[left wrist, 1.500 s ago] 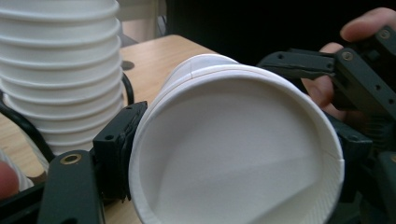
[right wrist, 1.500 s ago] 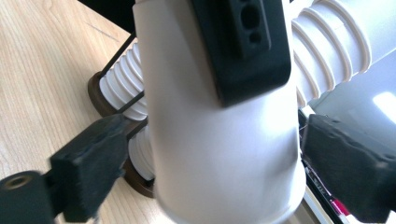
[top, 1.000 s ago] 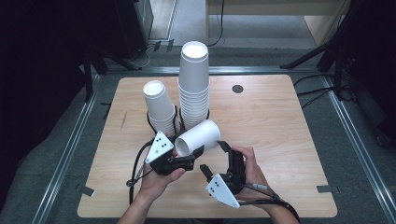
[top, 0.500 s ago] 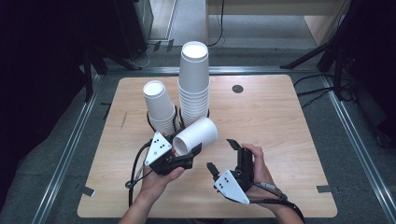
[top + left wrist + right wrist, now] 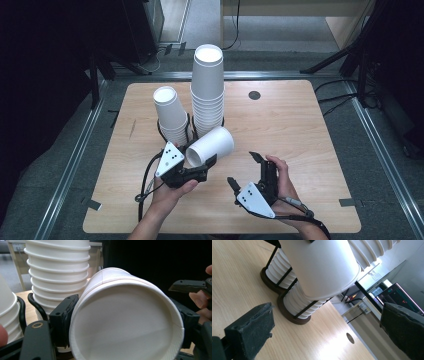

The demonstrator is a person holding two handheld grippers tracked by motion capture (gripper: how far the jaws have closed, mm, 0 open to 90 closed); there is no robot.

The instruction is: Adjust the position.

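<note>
From the high view I had the wooden table (image 5: 300,130) with two stacks of white paper cups in black wire holders: the tall stack (image 5: 207,90) and, just beside it to the left, the short stack (image 5: 171,115). One loose cup (image 5: 210,146) lay on its side in front of them, lifted off the table, its rim pinched between the jaws of my left gripper (image 5: 207,162). My right gripper (image 5: 243,169) hung near it, jaws spread wide and holding nothing.

I judged the job roughly midway for this cup: it was already free of any stack and firmly gripped, but not yet set down or handed over, and the right gripper had not closed on it.

The left gripper view gave me what the overhead could not: the cup's open mouth (image 5: 125,322) facing the camera, empty inside, with a black jaw pad (image 5: 62,320) pressed against its rim. The right gripper view showed the cup's closed base end (image 5: 324,267) and the dark round feet of the holders (image 5: 294,315) on the wood
</note>
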